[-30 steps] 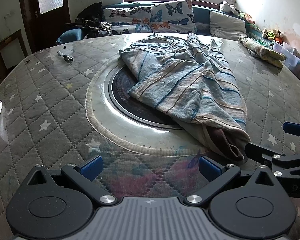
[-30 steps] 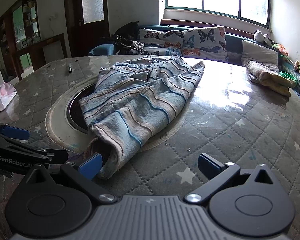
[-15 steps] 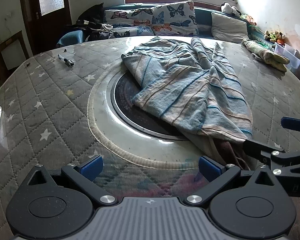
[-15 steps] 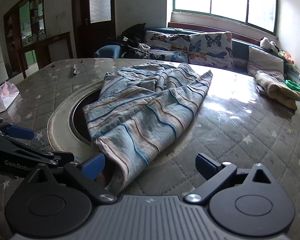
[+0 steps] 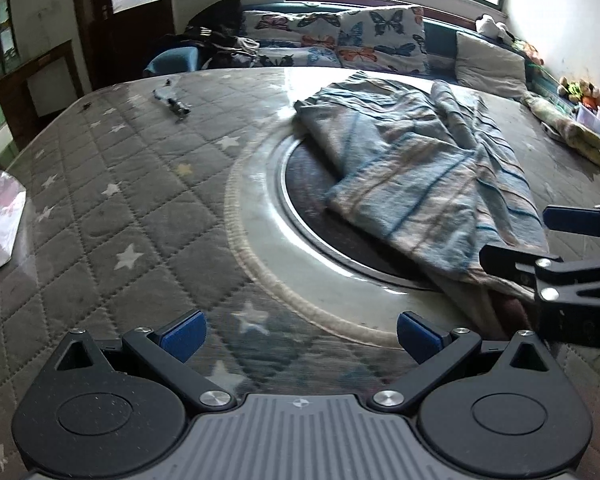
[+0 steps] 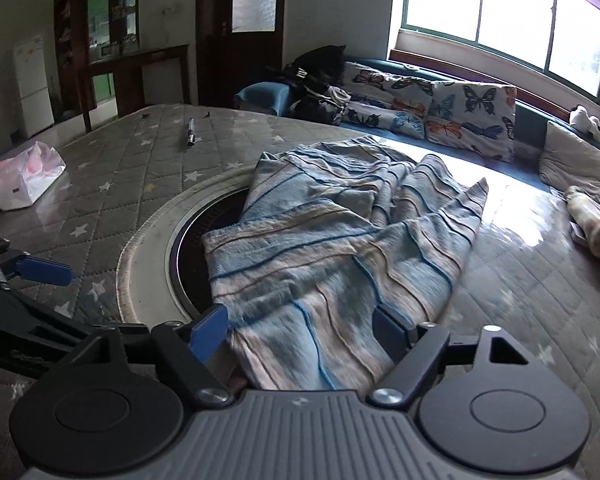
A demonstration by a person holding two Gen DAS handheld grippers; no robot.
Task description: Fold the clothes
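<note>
The right gripper (image 6: 300,330) has just been closing its jaws, and they stand apart with the near end of the striped garment (image 6: 340,248) between them; whether the pads already press the cloth cannot be told. The left gripper (image 5: 300,336) holds its jaws wide apart over bare quilting, with nothing between them, just beside the garment's near end. The garment is a soft, pale blue cloth with darker blue and tan stripes, loosely bunched and creased, folded over itself. It lies on the star-patterned quilted bench (image 5: 100,208), partly covering the dark round inset (image 5: 312,204) at the middle, and stretches away toward the butterfly cushions (image 6: 452,112).
</note>
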